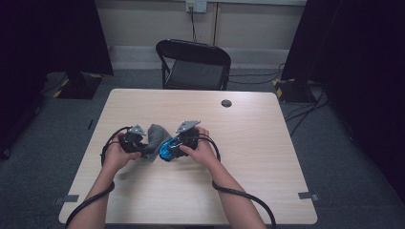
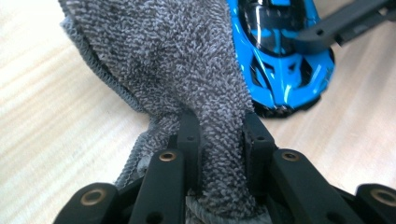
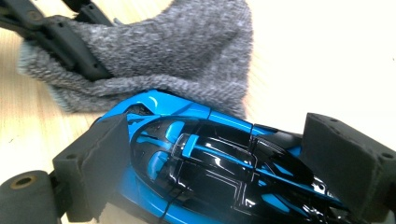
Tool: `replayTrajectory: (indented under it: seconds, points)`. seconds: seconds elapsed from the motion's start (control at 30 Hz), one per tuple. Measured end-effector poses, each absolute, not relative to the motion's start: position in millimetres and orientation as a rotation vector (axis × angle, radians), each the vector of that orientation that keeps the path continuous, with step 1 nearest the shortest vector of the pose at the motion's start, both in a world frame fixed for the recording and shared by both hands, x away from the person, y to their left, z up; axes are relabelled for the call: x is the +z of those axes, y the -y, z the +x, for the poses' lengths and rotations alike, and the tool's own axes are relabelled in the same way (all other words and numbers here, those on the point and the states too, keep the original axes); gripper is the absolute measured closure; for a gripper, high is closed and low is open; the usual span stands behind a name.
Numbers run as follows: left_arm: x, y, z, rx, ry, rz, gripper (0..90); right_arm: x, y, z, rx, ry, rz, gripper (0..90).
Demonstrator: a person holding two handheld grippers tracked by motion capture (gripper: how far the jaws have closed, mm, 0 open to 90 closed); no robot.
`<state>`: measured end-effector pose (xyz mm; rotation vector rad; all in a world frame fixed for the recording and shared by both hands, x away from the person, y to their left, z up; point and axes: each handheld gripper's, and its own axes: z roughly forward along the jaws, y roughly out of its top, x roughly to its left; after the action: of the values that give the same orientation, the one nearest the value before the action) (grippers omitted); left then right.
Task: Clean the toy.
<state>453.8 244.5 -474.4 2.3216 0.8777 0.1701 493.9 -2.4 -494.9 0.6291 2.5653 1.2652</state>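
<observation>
On blue toy car (image 3: pixel 205 163), unlettered

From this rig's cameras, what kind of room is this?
Likely a lab or recording room, not a home: a bare wooden table on grey carpet, black curtains at both sides, an empty black folding chair, and cables trailing across the floor.

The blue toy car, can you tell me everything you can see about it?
The shiny blue and black toy car looks like glossy plastic, a low sports-car shape with dark windows and black stripes. It sits on the pale wooden table, clamped across its body between the foam pads of the right gripper. A fuzzy grey terry cloth, pinched by the left gripper, lies against one end of the car.
</observation>
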Motion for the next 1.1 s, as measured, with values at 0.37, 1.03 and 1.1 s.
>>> replayTrajectory:
  seconds: [0.37, 1.03, 1.1]
  points:
    - [-477, -254, 434, 0.159, -0.871, 2.295, 73.7, -495, 3, 494, 1.268, -2.562, 0.631, 8.2]
    - [-464, -286, 406, 0.189, -0.905, 2.254, 73.6, -496, 3, 494, 1.277, -2.557, 0.631, 8.2]
    - [-460, -288, 408, 0.214, -0.908, 2.233, 73.5, -496, 3, 494, 1.276, -2.558, 0.630, 8.2]
